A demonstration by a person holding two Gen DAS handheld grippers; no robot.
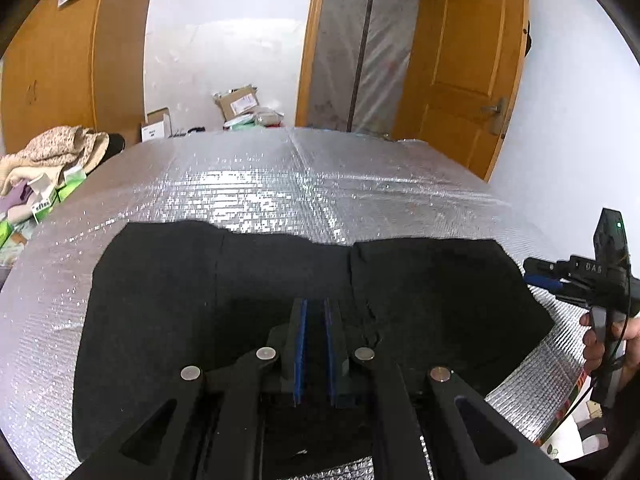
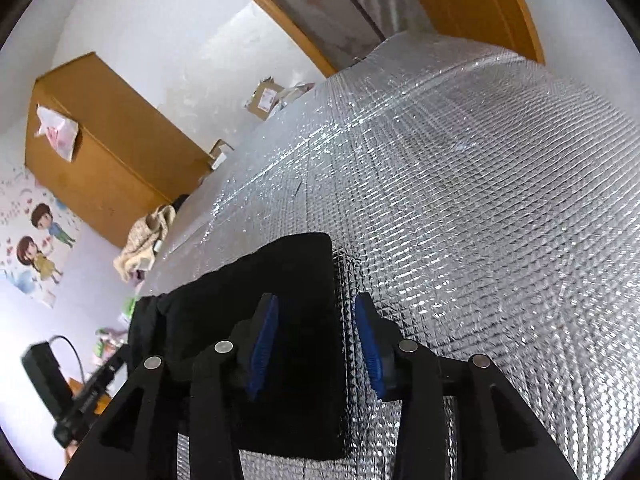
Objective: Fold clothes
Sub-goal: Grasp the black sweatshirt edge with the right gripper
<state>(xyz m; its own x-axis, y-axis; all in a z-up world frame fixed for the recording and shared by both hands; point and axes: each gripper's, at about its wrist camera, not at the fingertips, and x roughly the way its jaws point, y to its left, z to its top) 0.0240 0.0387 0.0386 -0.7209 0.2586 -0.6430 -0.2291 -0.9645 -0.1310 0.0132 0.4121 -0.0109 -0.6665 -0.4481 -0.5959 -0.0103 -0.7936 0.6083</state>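
Hovering with left gripper [image 1: 316,320] nearly closed over black garment [image 1: 160,300]; right gripper [image 2: 316,336] spread above its edge on silver mat [image 2: 480,200], nothing pinched.

White walls [image 1: 224,40], wooden door [image 1: 464,68], wooden wardrobe [image 2: 108,148], cartoon wall sticker [image 2: 36,248], cardboard boxes [image 1: 238,104]

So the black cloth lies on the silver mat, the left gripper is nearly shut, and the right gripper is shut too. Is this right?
Not quite. The right gripper is open: the right wrist view shows its blue pads well apart over the edge of the black cloth. The rest stands: the cloth lies on the silver mat and the left gripper is nearly shut.
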